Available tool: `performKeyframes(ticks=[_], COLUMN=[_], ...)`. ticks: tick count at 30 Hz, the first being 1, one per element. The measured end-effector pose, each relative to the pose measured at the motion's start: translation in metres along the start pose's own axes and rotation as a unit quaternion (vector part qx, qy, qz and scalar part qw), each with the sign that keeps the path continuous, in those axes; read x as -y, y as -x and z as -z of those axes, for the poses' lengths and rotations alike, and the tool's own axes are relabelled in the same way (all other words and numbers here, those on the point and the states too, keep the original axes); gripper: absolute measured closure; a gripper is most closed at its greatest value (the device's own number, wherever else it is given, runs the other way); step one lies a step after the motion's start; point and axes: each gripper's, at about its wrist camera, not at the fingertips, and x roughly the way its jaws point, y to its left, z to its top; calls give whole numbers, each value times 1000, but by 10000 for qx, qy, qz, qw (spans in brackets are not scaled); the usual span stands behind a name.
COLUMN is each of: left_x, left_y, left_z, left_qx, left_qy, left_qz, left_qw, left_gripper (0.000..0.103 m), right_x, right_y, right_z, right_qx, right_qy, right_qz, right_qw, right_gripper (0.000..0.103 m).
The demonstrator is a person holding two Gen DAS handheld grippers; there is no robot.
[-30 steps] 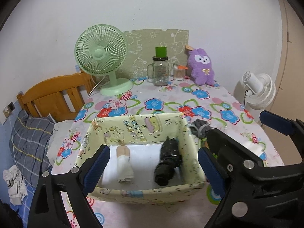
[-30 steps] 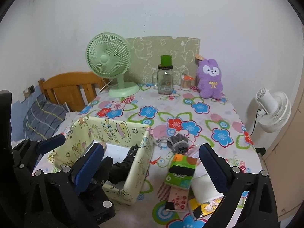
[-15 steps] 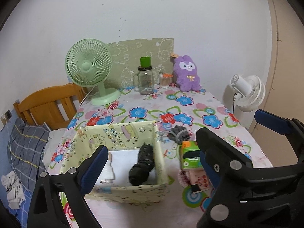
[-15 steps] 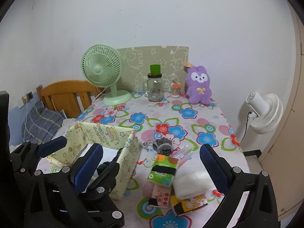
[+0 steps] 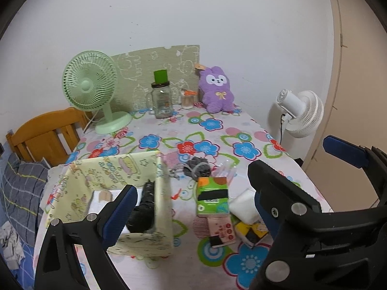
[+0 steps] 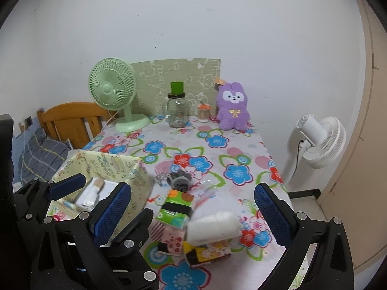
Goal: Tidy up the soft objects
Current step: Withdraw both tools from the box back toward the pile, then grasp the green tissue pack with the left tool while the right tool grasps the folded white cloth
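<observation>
A pale yellow fabric box [image 5: 135, 166] [image 6: 106, 164] stands at the table's near left. Inside it lie a black rolled item [image 5: 142, 207] and a white roll [image 5: 104, 195] [image 6: 89, 193]. Right of the box is a loose pile: a grey bundle [image 5: 196, 166] [image 6: 180, 181], a green pack with a black band [image 5: 212, 195] [image 6: 176, 210], a white soft pack [image 5: 244, 207] [image 6: 212, 224] and a yellow-black packet [image 5: 251, 232] [image 6: 208, 251]. A purple plush [image 5: 216, 89] [image 6: 232, 106] sits at the back. My left gripper [image 5: 191, 210] and right gripper [image 6: 191, 213] hover open and empty above the near edge, side by side.
A green desk fan [image 5: 89, 89] and a glass jar mug [image 5: 163, 101] stand at the back of the flowered tablecloth [image 5: 208, 123]. A white fan [image 5: 300, 113] stands off the table's right edge. A wooden headboard [image 5: 46, 133] and bedding lie to the left.
Both grippers have drawn back and risen, the left one also shifting right. The box now sits left of the left gripper's centre, and the pile shows between its fingers.
</observation>
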Motion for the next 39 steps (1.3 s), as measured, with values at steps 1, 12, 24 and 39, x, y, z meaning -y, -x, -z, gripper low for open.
performKeyframes(ticks=[1,12,24,39], left_x=[3,28,44,40], left_y=[-2,-20,-48,-88], left_z=[0,4,10,17], left_qx=[-14,-175,-462,-865], left_qy=[-18,-166,-218,-171], left_qz=[7,123,230,-225], left_qw=[10000,9996,9984,9959], left_gripper=[4,5,6,20], right_x=[2,30,49,63], right_y=[0,-15,-36,-77], right_z=[1,12,26,42], right_qx=[-7,-159,-413,-856], right_qy=[-1,-87,-312,-480], right_qz=[21,130,260,262], right_qw=[10000,9998,9983,9948], right_gripper=[0,0,0,0])
